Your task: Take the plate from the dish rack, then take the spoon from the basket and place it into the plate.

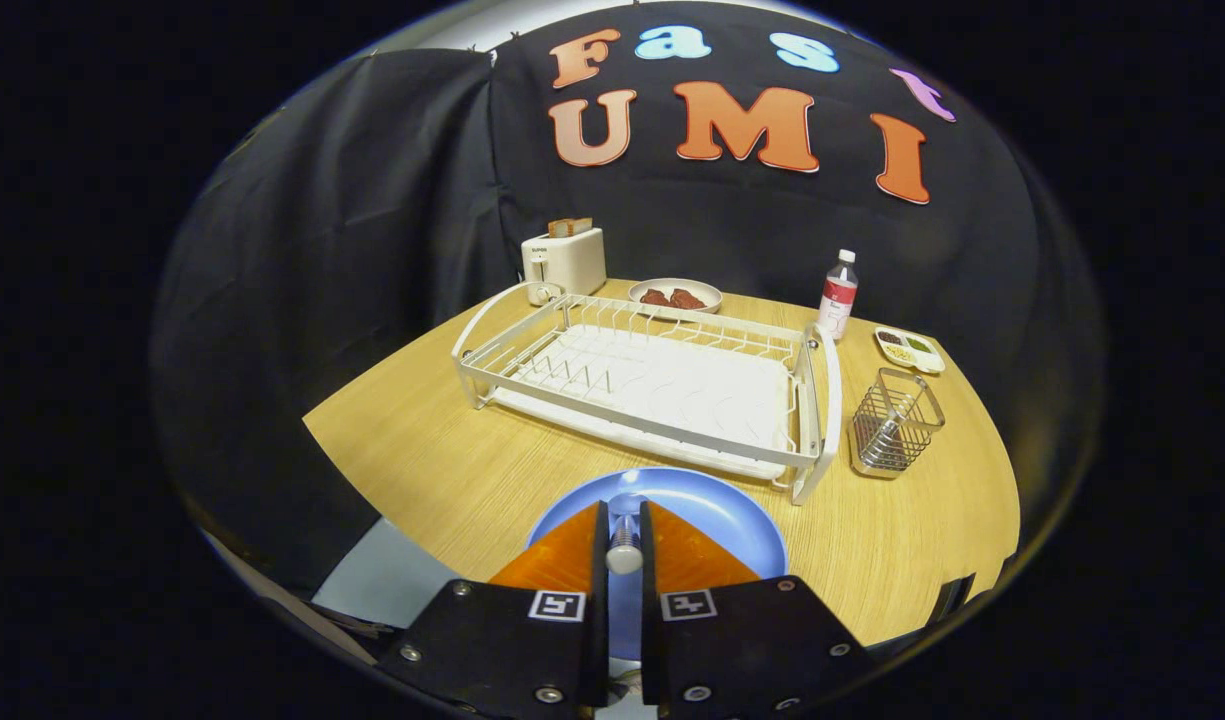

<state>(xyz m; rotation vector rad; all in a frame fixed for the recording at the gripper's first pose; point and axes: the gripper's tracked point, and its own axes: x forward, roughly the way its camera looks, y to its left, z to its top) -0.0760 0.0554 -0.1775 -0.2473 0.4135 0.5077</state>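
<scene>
A blue plate (pixel 720 512) lies flat on the wooden table, just in front of the white dish rack (pixel 818 400), which holds no dishes. My gripper (pixel 623 512) hangs over the near half of the plate. Its orange fingers (pixel 570 552) are nearly together, pressing on a slim silvery spoon (pixel 624 548) that points forward along them over the plate. Most of the spoon is hidden between the fingers. The wire basket (pixel 894 420) stands to the right of the rack, beyond the fingers, and looks empty.
Behind the rack stand a white toaster (pixel 564 260) with toast, a pale plate holding brown food (pixel 675 295) and a small bottle (pixel 838 293). A small divided tray (pixel 909 349) sits behind the basket. The table's front edge runs just below the blue plate.
</scene>
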